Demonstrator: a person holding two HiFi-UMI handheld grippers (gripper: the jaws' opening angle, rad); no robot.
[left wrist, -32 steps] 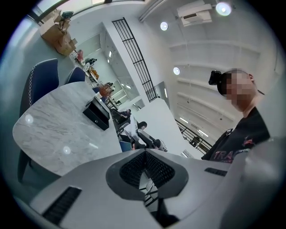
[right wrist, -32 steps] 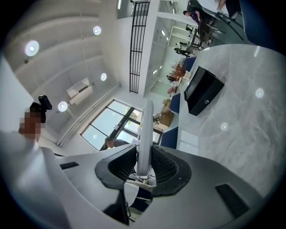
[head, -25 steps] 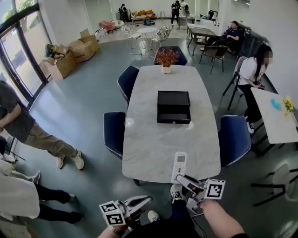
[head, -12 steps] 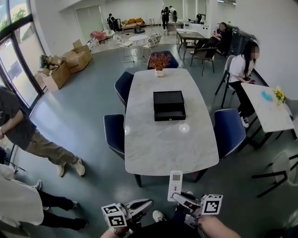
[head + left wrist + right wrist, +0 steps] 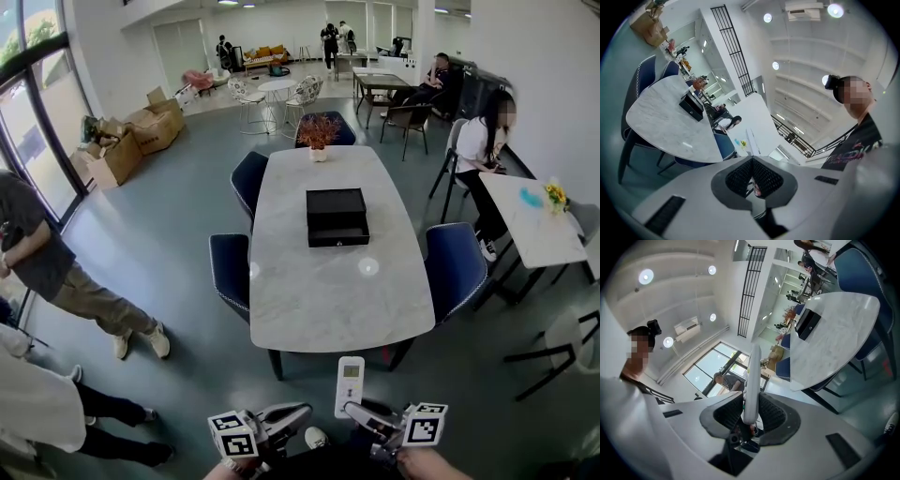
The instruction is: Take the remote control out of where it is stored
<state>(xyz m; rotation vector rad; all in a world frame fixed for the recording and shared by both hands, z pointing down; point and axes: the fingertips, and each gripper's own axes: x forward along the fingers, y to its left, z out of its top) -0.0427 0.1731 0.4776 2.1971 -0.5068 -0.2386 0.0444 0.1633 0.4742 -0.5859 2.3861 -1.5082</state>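
Observation:
The white remote control stands upright over the floor, just short of the table's near end, with my right gripper shut on its lower end. In the right gripper view the remote runs up between the two pads, which press on its sides. My left gripper is beside it at the lower left, shut with nothing in it; in the left gripper view its pads meet. The black drawer box sits closed on the middle of the marble table.
Blue chairs flank the table, and a potted plant stands at its far end. People stand at the left, and one is by a small white table at the right. Cardboard boxes lie at the far left.
Both grippers and the remote have drawn back from the table's near end; the remote was over the tabletop's edge and is now over the floor. The grip is unchanged.

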